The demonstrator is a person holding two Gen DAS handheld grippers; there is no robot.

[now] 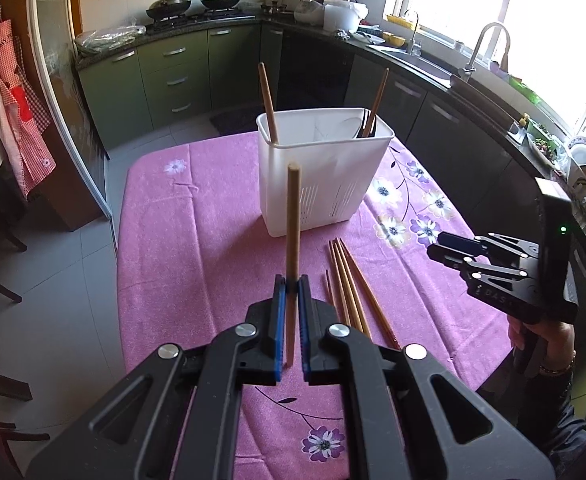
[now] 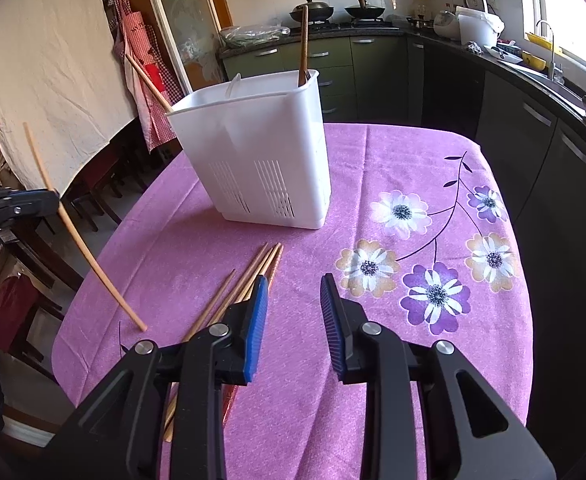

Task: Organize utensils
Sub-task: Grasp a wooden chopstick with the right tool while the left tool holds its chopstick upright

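A chopstick (image 1: 293, 220) stands upright, pinched in the left tongs (image 1: 291, 282) above the surface (image 1: 197, 240), short of the white holder (image 1: 321, 184). The holder has two sticks and a dark utensil inside; four chopsticks (image 1: 349, 280) lie loose, so most remains. The right tongs (image 2: 293, 292) gape, empty.

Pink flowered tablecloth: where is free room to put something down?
The pink flowered tablecloth is bare right of the white plastic utensil holder and over its flower prints. It is crowded before the holder, where loose wooden chopsticks lie beside the right gripper.
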